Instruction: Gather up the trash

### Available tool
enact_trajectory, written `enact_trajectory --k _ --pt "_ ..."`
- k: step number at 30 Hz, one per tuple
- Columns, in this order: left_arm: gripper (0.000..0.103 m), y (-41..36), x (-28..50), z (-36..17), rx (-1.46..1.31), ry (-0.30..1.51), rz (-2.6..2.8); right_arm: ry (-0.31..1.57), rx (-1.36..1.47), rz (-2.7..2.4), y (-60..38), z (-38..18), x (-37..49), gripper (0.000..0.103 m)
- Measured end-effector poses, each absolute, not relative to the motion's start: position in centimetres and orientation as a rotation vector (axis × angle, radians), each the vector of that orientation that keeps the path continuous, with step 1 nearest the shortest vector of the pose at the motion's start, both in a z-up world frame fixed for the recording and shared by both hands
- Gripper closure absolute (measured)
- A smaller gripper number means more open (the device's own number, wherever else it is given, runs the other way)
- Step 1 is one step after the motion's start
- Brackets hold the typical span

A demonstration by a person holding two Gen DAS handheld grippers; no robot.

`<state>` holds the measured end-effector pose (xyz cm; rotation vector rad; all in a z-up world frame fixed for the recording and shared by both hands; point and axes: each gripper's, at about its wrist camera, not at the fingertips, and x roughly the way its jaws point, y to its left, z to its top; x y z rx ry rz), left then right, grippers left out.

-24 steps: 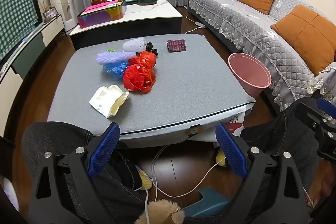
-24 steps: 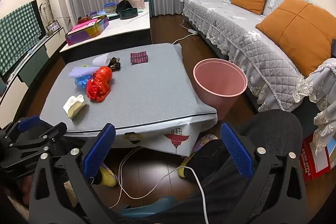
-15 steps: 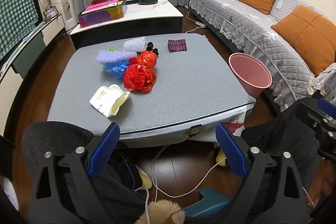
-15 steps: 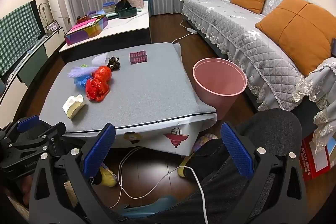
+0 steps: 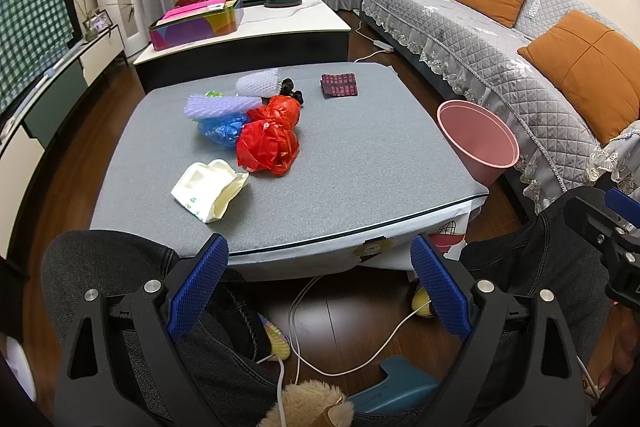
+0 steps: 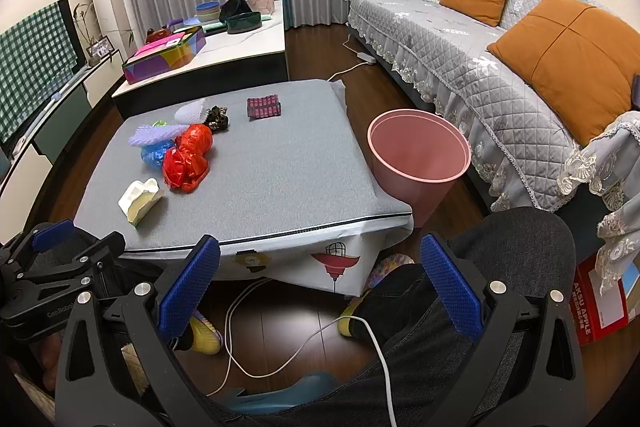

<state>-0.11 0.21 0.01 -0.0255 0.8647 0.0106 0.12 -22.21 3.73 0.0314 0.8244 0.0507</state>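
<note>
Left wrist view had the left gripper [image 5: 319, 287] spread wide and holding nothing, low over the person's lap, short of the near edge of the grey table [image 5: 360, 163]. The right gripper [image 6: 320, 285] was likewise spread and unloaded, below that same edge.

All the trash lay on the table's left half: a white wipes packet [image 5: 208, 191] near the front edge, a red plastic bag [image 5: 269, 147] behind it, touching a blue bag [image 5: 222, 129], then a purple foam net [image 5: 220, 105], a white foam net [image 5: 258, 84] and a dark crumpled scrap [image 5: 292, 91]. A maroon patterned packet [image 5: 339, 85] sat apart near the far edge. The table's right half and front strip were bare cloth.

The pink bin [image 6: 418, 159] stood on the floor just beside the table's right edge, between it and the sofa [image 6: 460, 43], mouth open upward. A white cable [image 6: 280, 355] trailed across the floor under the front edge.
</note>
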Motion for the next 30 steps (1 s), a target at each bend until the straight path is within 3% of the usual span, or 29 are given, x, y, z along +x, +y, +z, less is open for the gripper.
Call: enact_trajectory --k 30 --pt "0.013 0.34 -0.33 -0.4 -0.027 0.866 0.01 0.832 0.035 0.044 -22.94 2.86 -0.45 0.005"
